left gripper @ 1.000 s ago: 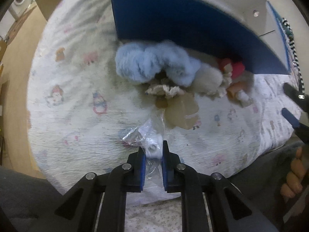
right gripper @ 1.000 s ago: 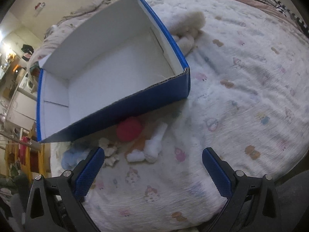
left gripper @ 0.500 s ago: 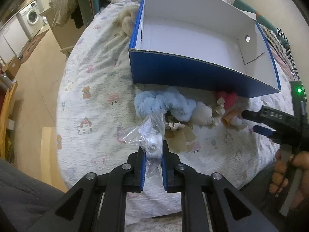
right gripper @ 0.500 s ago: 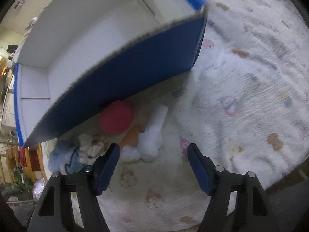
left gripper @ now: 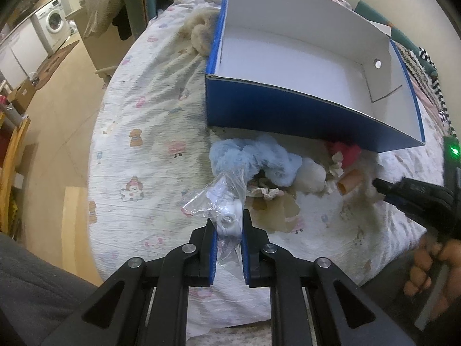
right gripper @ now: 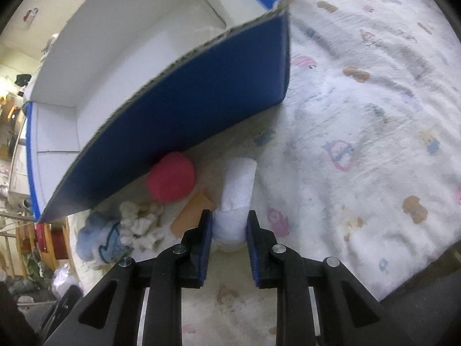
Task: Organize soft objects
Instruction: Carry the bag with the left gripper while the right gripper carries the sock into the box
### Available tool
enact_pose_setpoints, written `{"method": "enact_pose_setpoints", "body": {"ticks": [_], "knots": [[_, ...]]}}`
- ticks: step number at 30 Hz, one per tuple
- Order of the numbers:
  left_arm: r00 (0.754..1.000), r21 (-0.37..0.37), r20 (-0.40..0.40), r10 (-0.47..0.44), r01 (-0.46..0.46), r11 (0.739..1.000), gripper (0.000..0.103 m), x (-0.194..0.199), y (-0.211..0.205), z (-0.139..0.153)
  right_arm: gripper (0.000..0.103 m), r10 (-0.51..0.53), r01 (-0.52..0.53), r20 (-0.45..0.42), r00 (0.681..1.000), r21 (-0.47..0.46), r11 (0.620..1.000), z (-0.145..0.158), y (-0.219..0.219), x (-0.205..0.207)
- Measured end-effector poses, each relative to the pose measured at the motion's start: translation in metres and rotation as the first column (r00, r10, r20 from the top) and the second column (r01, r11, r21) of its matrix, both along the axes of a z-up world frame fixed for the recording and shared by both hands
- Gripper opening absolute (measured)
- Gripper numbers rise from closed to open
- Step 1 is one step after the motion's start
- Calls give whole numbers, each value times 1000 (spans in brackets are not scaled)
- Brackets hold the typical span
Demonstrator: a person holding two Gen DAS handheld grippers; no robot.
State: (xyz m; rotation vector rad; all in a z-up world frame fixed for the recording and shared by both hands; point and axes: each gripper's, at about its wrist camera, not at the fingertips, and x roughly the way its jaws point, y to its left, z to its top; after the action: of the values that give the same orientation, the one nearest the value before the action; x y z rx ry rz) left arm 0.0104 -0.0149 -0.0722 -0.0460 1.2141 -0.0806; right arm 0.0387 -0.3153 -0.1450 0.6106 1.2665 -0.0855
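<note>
Left claw [left gripper: 228,227] pinched a crinkly clear plastic bag [left gripper: 214,199]; right claw [right gripper: 229,227] squeezed a soft white cloth roll [right gripper: 237,193]. Slippery bag could slide out before reaching the blue cardboard box [left gripper: 288,112].

A: What carries it all?

B: A bed [left gripper: 149,132] under a white quilt printed with small cartoon figures.

A: And lying on it?

B: A blue box [left gripper: 288,115], white inside, on the far part. Against its near wall, a heap: a blue plush [left gripper: 253,158], a cream ball [left gripper: 312,177], a red pompom [right gripper: 170,177], an orange piece [right gripper: 191,212], a white roll [right gripper: 237,184]. Left of the box, a beige plush [left gripper: 201,37].
</note>
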Motion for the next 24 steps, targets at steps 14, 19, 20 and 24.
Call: {"method": "enact_pose_setpoints", "body": {"ticks": [14, 19, 20, 24], "knots": [[996, 65, 82, 35, -40, 997, 12, -9, 9, 37, 25, 77, -92, 181, 981, 76, 993, 93, 0, -38], [990, 61, 142, 20, -29, 998, 12, -2, 3, 79, 25, 104, -129, 246, 964, 86, 988, 127, 8, -43], [988, 49, 153, 19, -27, 998, 12, 1, 2, 89, 25, 108, -134, 261, 959, 83, 988, 135, 8, -43], [978, 48, 210, -10, 0, 999, 12, 15, -8, 117, 25, 132, -155, 299, 945, 55, 986, 156, 12, -31]]}}
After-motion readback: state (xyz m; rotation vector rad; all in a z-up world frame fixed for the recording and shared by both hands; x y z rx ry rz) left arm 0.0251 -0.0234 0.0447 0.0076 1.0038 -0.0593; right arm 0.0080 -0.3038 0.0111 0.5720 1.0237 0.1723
